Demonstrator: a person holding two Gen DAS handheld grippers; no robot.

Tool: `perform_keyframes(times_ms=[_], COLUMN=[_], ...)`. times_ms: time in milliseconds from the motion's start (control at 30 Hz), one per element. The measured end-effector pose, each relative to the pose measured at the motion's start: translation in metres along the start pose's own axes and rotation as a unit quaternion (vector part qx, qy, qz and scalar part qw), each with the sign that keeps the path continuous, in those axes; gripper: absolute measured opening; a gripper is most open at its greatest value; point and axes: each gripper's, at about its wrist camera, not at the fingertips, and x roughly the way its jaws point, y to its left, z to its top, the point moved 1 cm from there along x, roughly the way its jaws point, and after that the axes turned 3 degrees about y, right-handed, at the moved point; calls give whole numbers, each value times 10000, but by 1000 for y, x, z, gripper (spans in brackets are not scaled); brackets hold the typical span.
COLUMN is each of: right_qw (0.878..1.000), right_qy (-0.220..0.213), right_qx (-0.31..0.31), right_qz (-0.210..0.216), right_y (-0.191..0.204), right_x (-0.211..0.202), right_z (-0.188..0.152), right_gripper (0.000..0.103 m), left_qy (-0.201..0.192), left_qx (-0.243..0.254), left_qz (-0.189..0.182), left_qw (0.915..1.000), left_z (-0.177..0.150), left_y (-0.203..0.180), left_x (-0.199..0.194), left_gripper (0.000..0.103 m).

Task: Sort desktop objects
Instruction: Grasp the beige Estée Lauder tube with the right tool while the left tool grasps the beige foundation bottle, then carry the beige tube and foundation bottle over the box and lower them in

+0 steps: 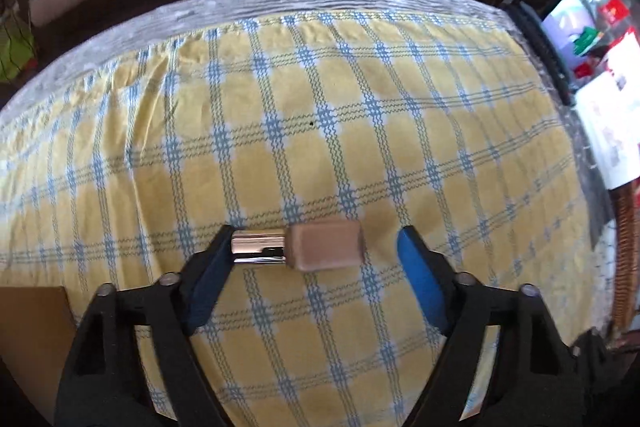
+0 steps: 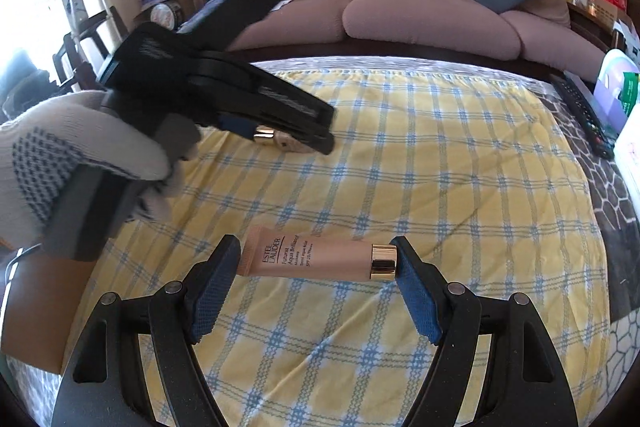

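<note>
a small tan bottle with a shiny metal cap lies on its side on the yellow-and-blue checked cloth of the tabletop, between the parted fingers of the left gripper; the left finger's pad meets the cap end, the blue right pad stands clear of the tan end. nearer, a pink estee lauder tube with a gold cap is clamped end to end in the right gripper. from the right wrist view the left gripper's black body hides most of the small bottle, and its gloved hand is cut by the frame edge. a brown cardboard box shows only a corner at near left. a pink sofa sits beyond, a black remote lies at far right.
</note>
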Motion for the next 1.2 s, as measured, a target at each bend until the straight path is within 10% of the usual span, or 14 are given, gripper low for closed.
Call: perform_keyframes(times_ms=[300,600,900,1200], right_qw=[10000,9998,9950,9722], right_qy=[1,-74,-91,359], right_qx=[-80,-169,-864,-2181], right_qz=[-12,101,487,772], right_y=[8,40,144,268], right_x=[-6,-48,-102,-101], right_z=[-1,3,7,2], right_gripper=[78,78,78,78], left_qy=[-119,-543,-680,-281], left_qx=[162,488,432,654], left_qz=[-171,-971,-973,-871], left_qw=[9997,9926,9920,9937], left_z=[-13,-59,-155,-255], left_y=[6,42,140,212], left_x=[-20,-150,-243,-236], left_gripper=[57,57,57,57])
